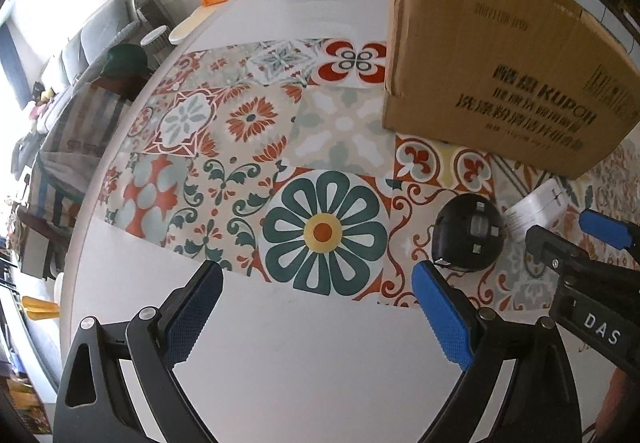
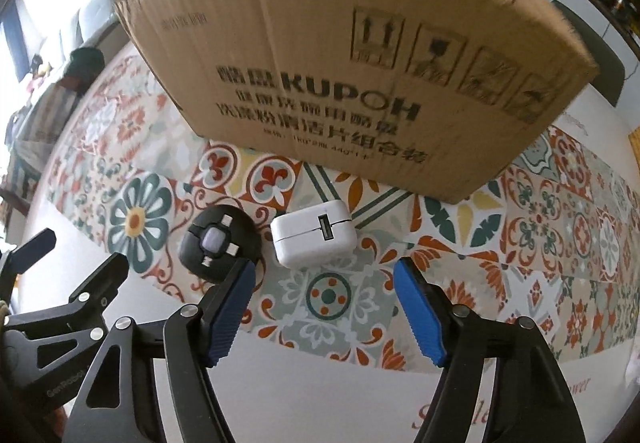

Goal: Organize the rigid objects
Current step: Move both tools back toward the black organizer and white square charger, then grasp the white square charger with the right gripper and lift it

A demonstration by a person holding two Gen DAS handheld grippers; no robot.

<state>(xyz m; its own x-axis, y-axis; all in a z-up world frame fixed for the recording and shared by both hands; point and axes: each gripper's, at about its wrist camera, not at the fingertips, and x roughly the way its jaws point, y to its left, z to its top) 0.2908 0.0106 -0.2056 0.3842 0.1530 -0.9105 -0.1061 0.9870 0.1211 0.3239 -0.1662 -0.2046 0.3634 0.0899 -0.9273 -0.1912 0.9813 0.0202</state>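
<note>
Two loose items left on patterned mat (image 2: 328, 299): black round gadget (image 2: 218, 247) and white charger cube (image 2: 314, 239), side by side, just in front of cardboard box (image 2: 360, 83); inside of box hidden, so can't tell what's packed; guessing early days; right gripper (image 2: 324, 307) jaws apart, holding nothing, lined up near cube; left gripper (image 1: 320, 307) wide, holding nothing; round white table (image 1: 300, 363); sofa (image 1: 80, 51) in background, cluttered living room

Two close wrist views angled steeply down, sharing box (image 1: 500, 55) and patterned mat (image 2: 332, 295)
</note>
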